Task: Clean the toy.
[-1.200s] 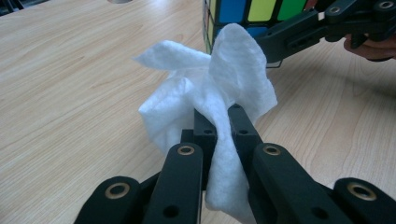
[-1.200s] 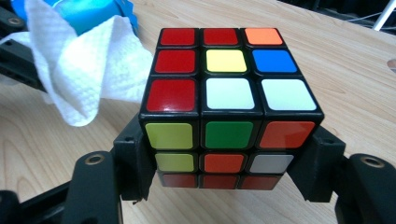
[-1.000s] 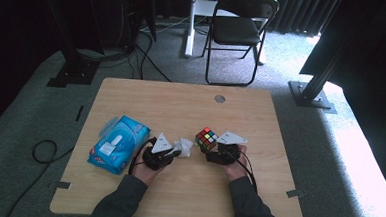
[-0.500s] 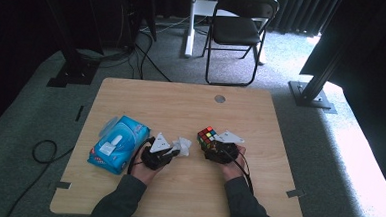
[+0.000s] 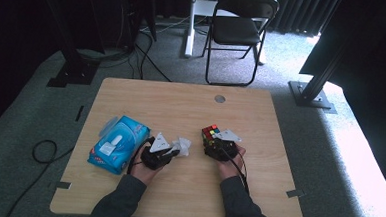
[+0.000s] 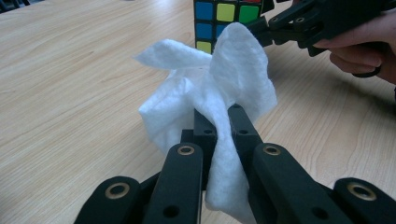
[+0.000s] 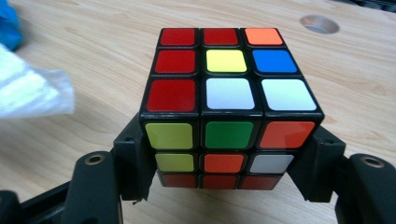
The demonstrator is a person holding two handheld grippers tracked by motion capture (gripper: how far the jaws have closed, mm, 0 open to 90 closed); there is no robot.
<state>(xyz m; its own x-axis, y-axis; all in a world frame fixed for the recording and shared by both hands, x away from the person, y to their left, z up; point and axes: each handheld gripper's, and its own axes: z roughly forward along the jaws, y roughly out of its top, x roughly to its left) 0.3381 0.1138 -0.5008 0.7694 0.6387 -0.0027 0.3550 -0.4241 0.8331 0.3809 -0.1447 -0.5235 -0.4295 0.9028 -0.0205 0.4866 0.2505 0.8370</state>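
Pale wooden tabletop bears, near its front middle, a soft, light crumpled white tissue pinched by the left gripper, while the right gripper clamps a rigid multicoloured plastic puzzle cube by opposite sides.

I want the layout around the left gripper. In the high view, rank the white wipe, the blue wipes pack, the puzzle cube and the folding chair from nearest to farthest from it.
From the left gripper:
1. White wipe, clamped in its jaws.
2. Blue wipes pack, on the table just to its left.
3. Puzzle cube, to its right, held in the right gripper.
4. Folding chair, on the carpet beyond the table's far edge.
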